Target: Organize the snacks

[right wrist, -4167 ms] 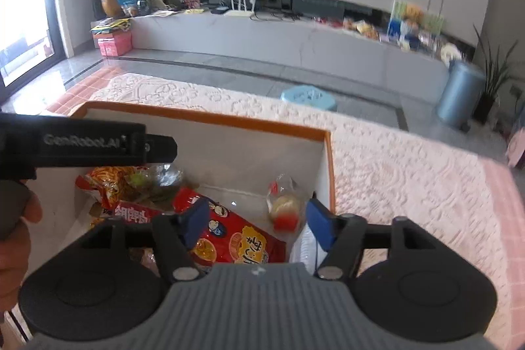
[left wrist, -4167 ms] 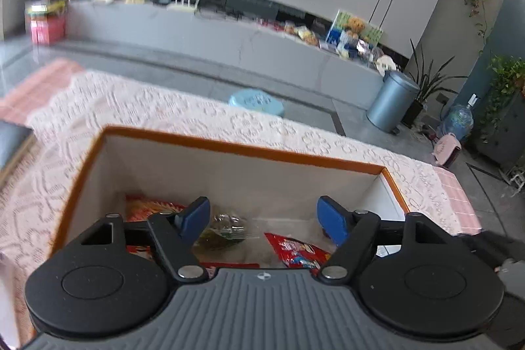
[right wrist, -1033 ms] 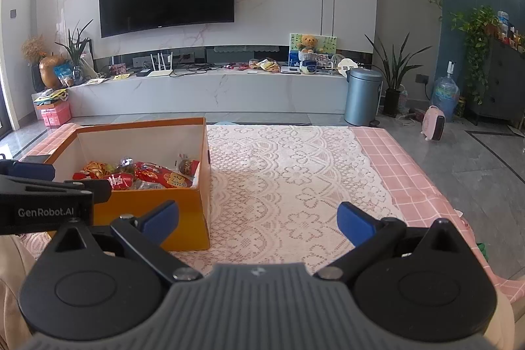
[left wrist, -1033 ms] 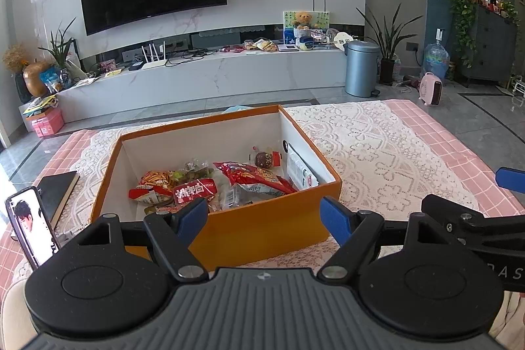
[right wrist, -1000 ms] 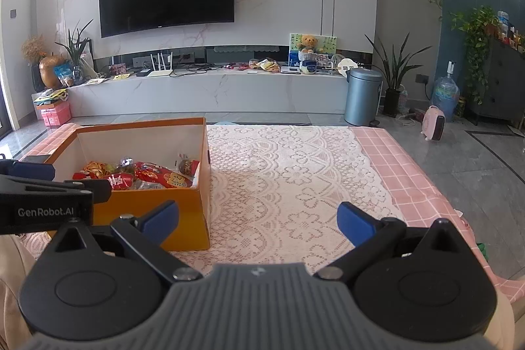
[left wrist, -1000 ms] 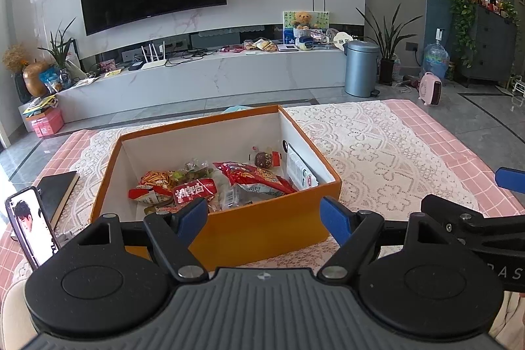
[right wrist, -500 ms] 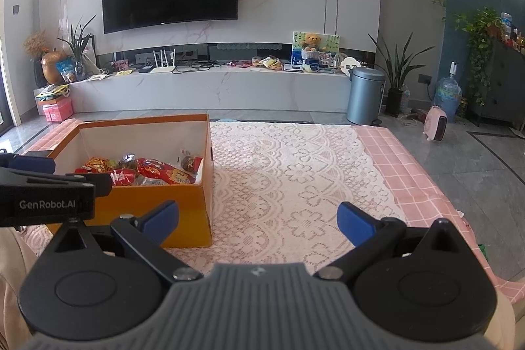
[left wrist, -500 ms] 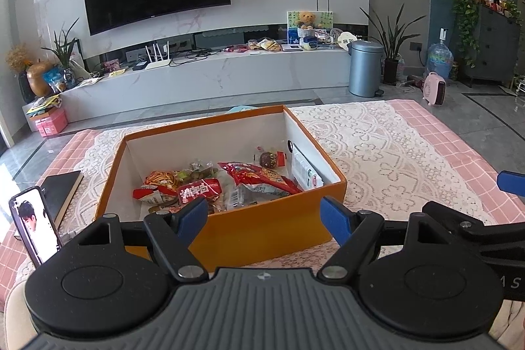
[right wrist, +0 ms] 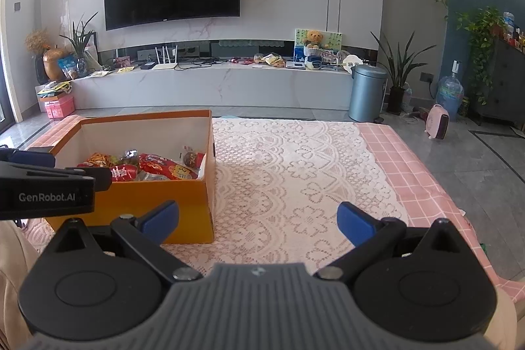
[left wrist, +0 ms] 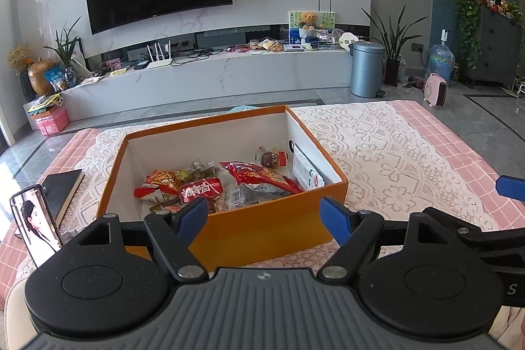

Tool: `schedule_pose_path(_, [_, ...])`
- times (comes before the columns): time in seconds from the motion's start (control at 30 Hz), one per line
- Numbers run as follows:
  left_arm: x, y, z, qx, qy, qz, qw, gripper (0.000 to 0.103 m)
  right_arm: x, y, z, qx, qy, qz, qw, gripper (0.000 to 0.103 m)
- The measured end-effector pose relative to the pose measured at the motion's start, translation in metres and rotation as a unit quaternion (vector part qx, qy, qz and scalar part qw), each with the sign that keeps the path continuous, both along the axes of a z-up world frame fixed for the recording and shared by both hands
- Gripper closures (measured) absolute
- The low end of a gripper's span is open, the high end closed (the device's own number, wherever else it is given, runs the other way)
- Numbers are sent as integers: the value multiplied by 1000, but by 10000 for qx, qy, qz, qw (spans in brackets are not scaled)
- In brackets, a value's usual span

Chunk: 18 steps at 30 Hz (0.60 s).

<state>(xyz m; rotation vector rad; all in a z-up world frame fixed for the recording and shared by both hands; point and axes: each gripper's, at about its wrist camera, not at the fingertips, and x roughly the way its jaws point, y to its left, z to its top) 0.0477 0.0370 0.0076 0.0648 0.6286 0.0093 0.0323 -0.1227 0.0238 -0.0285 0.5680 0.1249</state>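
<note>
In the left wrist view the left gripper (left wrist: 264,215) hangs above the near edge of the tabletop (left wrist: 393,153) with its blue fingers (left wrist: 192,214) spread wide and nothing between them; just beyond them stands the orange box (left wrist: 262,228), open at the top, on the white lace cloth (left wrist: 377,146); the snacks (left wrist: 229,182) lie in a heap on its floor, red packets in the middle, a small round dark one near the far right corner; a phone (left wrist: 34,227) stands propped at the left edge beside a dark book (left wrist: 62,191). In the right wrist view the right gripper (right wrist: 257,220) hovers over bare lace cloth (right wrist: 295,173), fingers (right wrist: 356,223) wide apart and empty; the orange box (right wrist: 183,199) sits to its left, snacks (right wrist: 147,168) visible inside; the body of the left gripper (right wrist: 46,189) crosses the left edge in front of the box.
</note>
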Motion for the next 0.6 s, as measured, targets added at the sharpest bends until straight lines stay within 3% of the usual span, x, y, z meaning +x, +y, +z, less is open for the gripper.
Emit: schedule_pose_path(0.6, [0,0,0,12,-8,1,10000,12,0,1,-5,-12,75,39,10000,3])
